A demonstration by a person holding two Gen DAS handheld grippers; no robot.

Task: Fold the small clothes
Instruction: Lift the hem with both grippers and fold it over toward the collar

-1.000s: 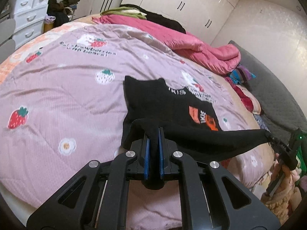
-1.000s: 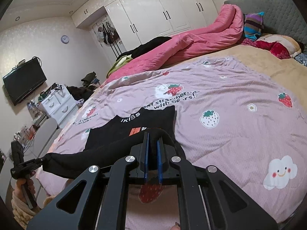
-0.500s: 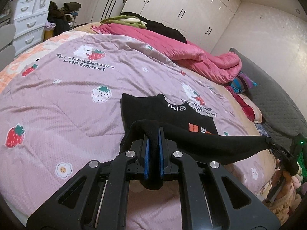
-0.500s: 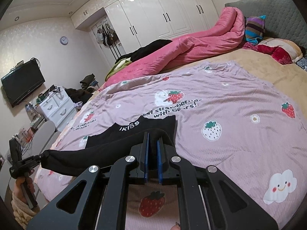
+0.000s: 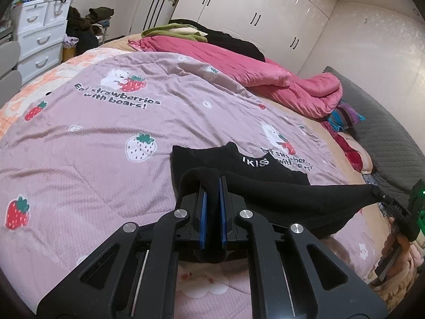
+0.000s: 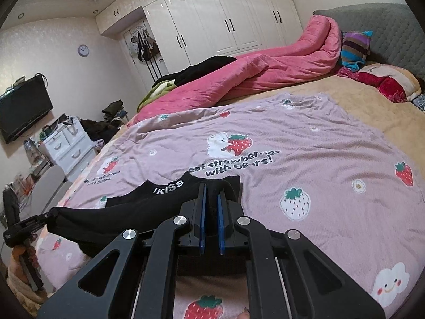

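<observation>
Bed [image 5: 305, 130] with a beige sheet fills both views, and the pink strawberry blanket [image 5: 87, 143] spread on it serves as the landmark. A rolled pink quilt [image 6: 265, 71] lies beyond the far edge of this blanket, and white wardrobe doors [image 6: 225, 26] stand behind the quilt. The black garment [image 5: 279, 194] lies at the near edge of the blanket; its far part, with the white letters, rests flat on the blanket, while its near edge is lifted above the blanket and stretched between the two claws. The left claw [image 5: 211, 186] is closed on one end of this lifted edge, and the cloth sits between its blue pads [image 5: 202, 212]. The right claw [image 6: 210, 199] is closed on the other end in the same way, with black cloth folded over its tips. In the left wrist view a hand [image 5: 395, 242] holds the right claw's handle just off the blanket's edge.
</observation>
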